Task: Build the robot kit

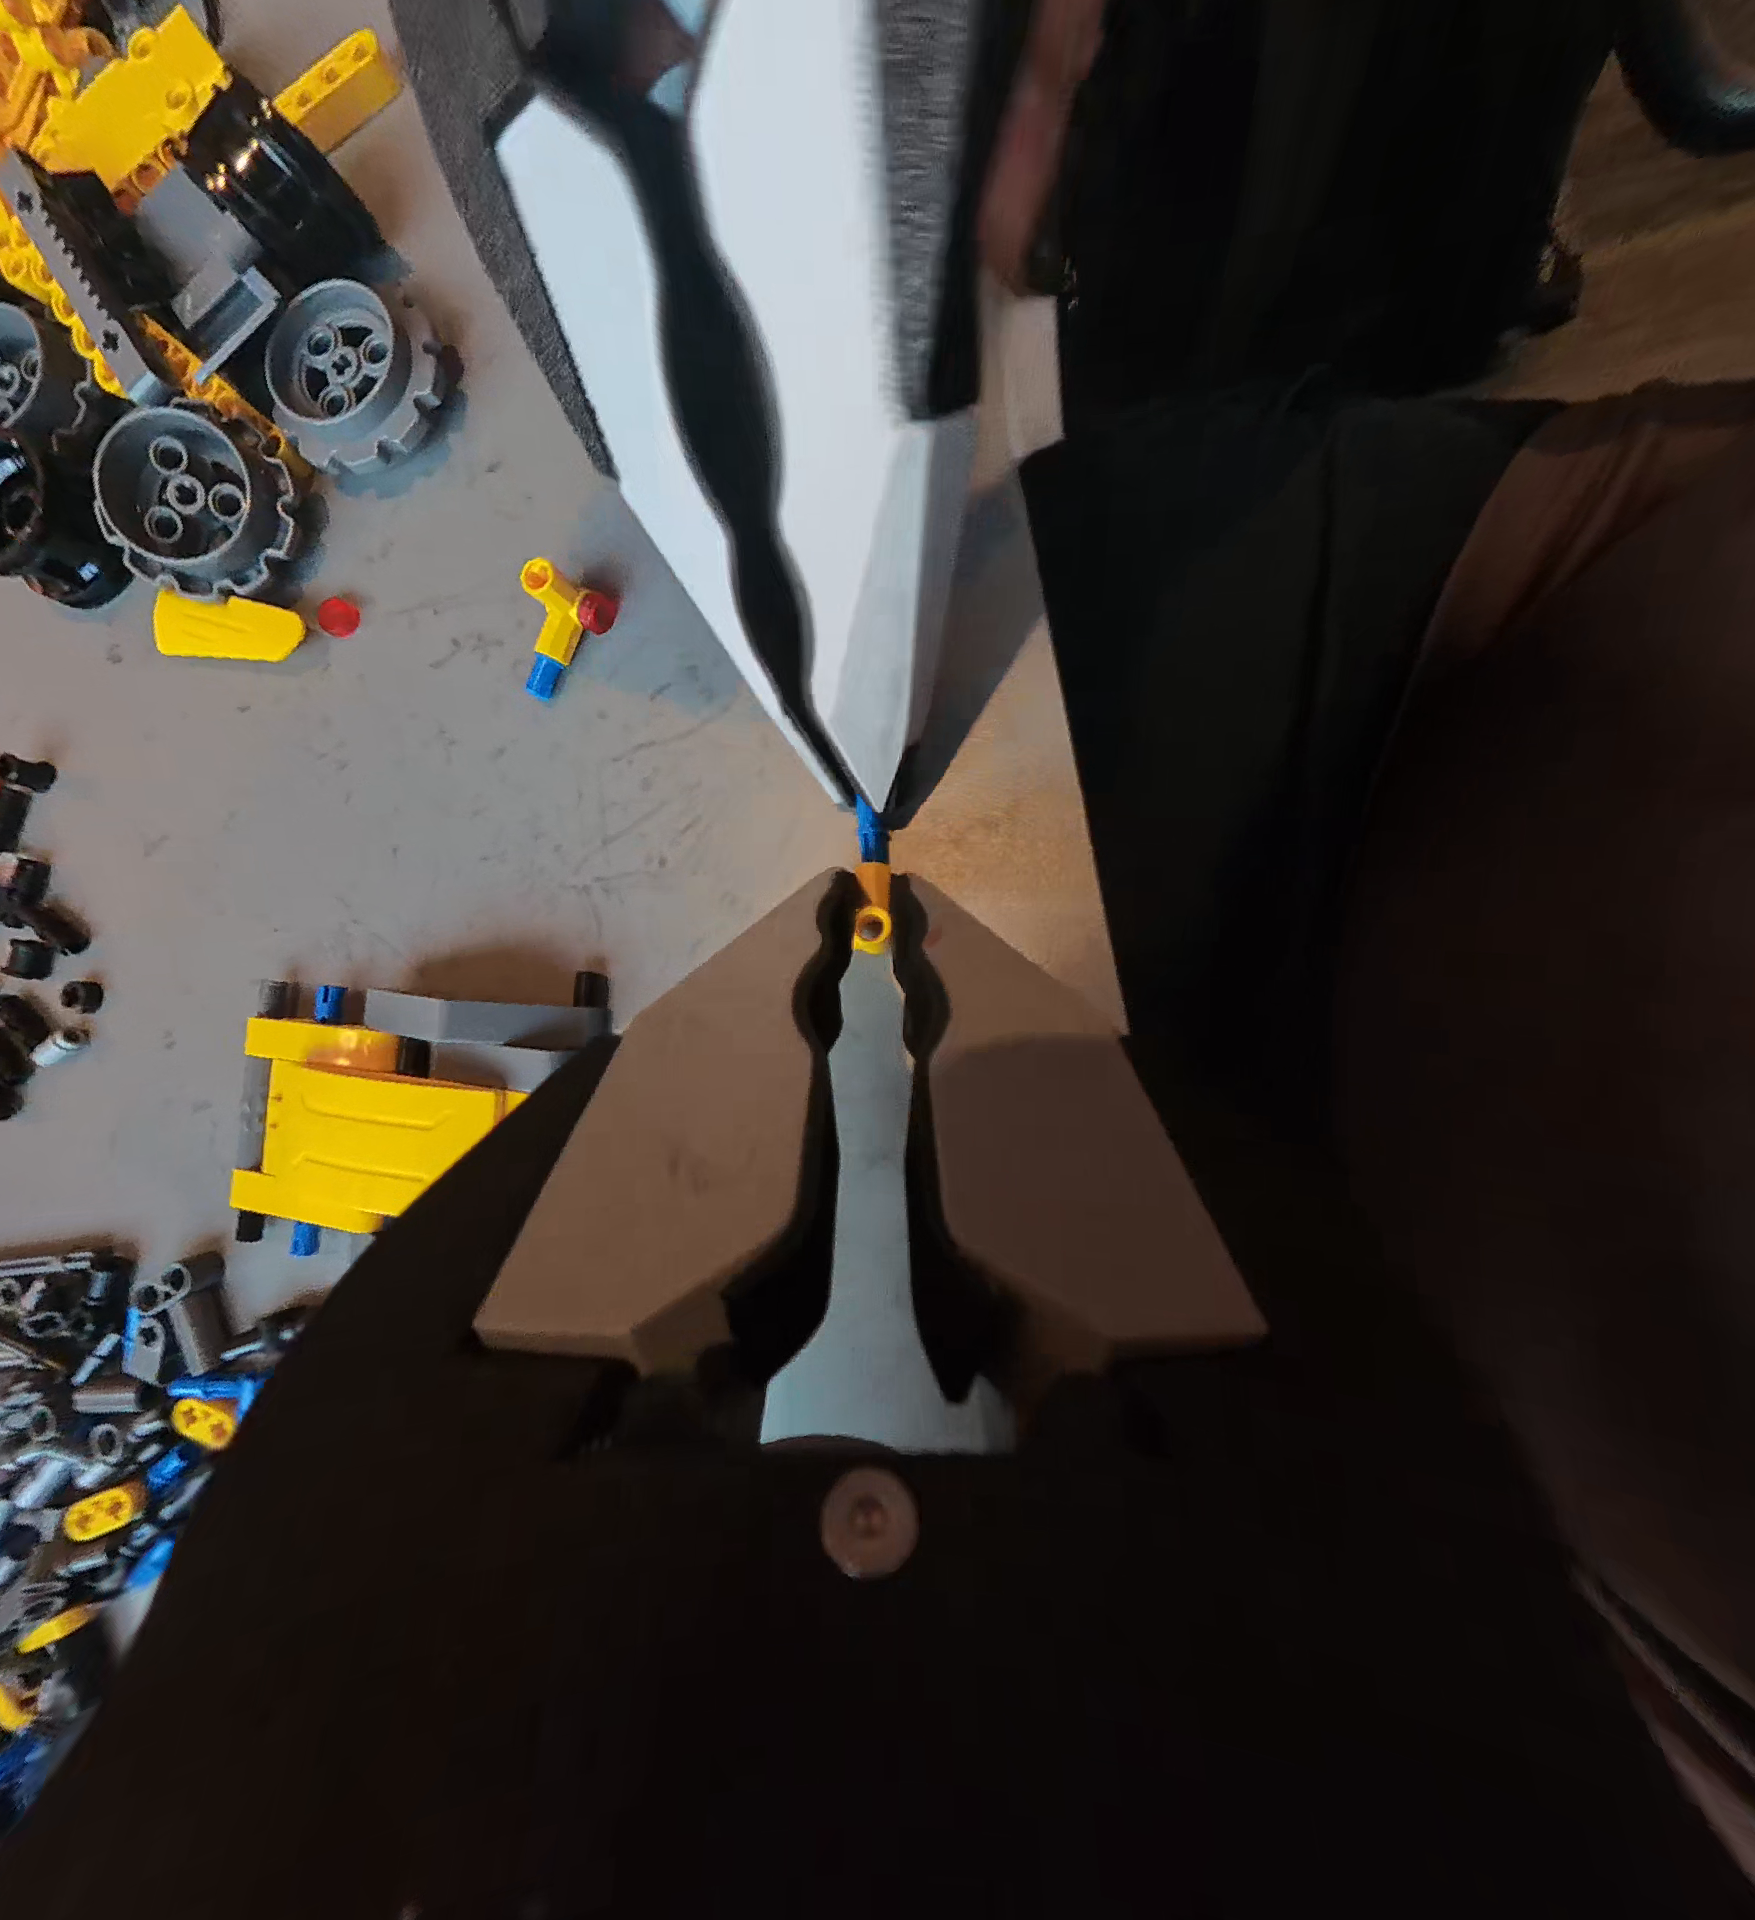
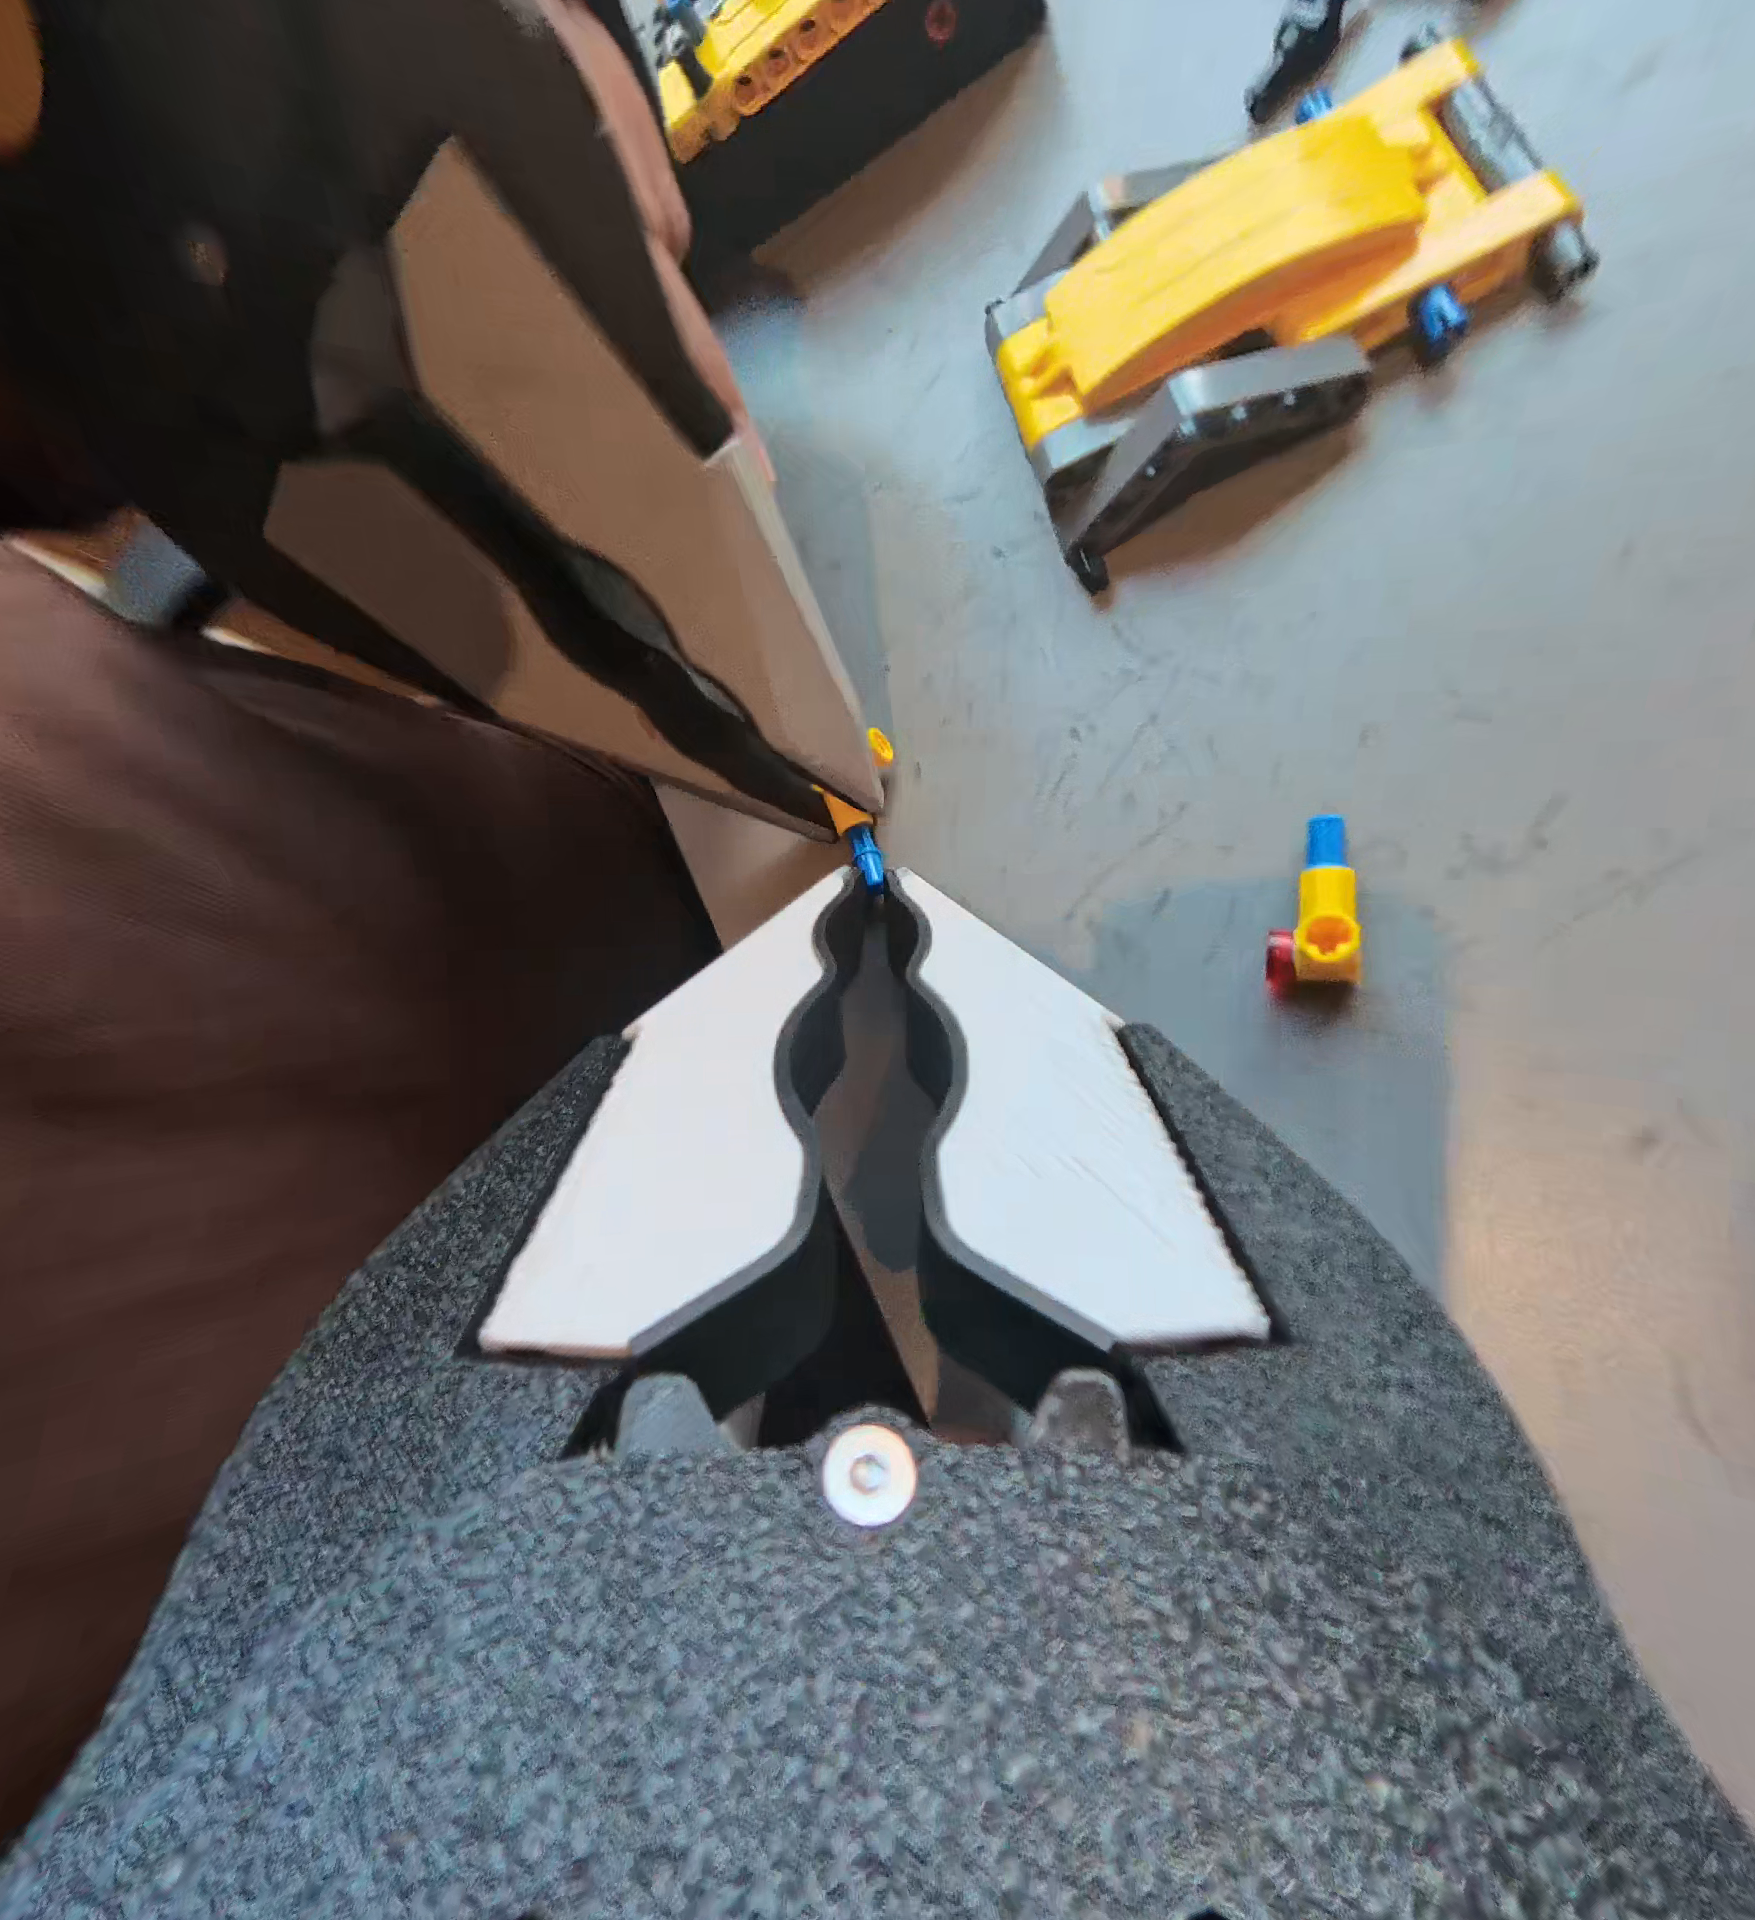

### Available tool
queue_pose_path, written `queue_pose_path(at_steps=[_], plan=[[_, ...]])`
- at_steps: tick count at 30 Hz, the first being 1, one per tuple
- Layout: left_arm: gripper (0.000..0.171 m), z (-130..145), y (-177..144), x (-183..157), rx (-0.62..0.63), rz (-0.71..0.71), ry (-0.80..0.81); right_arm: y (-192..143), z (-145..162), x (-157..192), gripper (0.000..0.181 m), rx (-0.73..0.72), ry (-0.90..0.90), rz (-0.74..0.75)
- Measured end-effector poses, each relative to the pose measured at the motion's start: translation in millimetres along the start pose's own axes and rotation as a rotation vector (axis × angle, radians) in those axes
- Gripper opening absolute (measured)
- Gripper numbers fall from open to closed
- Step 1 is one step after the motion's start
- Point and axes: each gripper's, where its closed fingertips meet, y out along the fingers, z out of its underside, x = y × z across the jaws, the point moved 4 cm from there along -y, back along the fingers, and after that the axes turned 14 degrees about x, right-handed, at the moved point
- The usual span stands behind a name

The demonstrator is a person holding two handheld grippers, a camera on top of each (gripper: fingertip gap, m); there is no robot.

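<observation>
i see the grey table [image 1: 353,831] strewn with toy building parts, a big yellow and black wheeled model [image 1: 125,281] at the far left. nearer lies a yellow and grey subassembly [image 2: 1288,291]. my left gripper [image 1: 871,896] is clenched on a small orange connector [image 1: 871,914]; my right gripper [image 2: 871,891] is clamped on the blue pin [image 2: 865,847] sticking out of it, tips nearly touching. a loose yellow elbow piece [image 2: 1322,920] rests nearby.
</observation>
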Motion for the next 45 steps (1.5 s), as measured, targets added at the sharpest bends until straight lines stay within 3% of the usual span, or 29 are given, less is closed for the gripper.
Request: queue_pose_path(at_steps=[3,6,12,17,26,35,45], plan=[[0.004,0,0,-1,0.004,-0.049,0.048,-1,-1,-3,0.002,-0.006,0.083,-0.082],[0.004,0,0,-1,-0.013,-0.014,-0.025,0,-2,-4,0.002,-0.026,0.122,-0.079],[0.004,5,1,1,-0.107,0.088,-0.187,0,-2,1,0.003,-0.072,0.019,0.058],[0.004,5,2,1,-0.139,0.082,-0.225,2,1,3,0.002,-0.068,-0.065,0.188],[0.004,6,1,-2,-0.165,-0.039,-0.102,-1,0,2,0.002,-0.139,0.176,-0.075],[0.004,6,1,-1,-0.152,0.055,-0.155,4,4,8,0.003,-0.05,-0.166,0.238],[0.009,8,-1,3,-0.111,0.071,-0.147,4,3,9,0.003,-0.026,-0.295,0.311]])
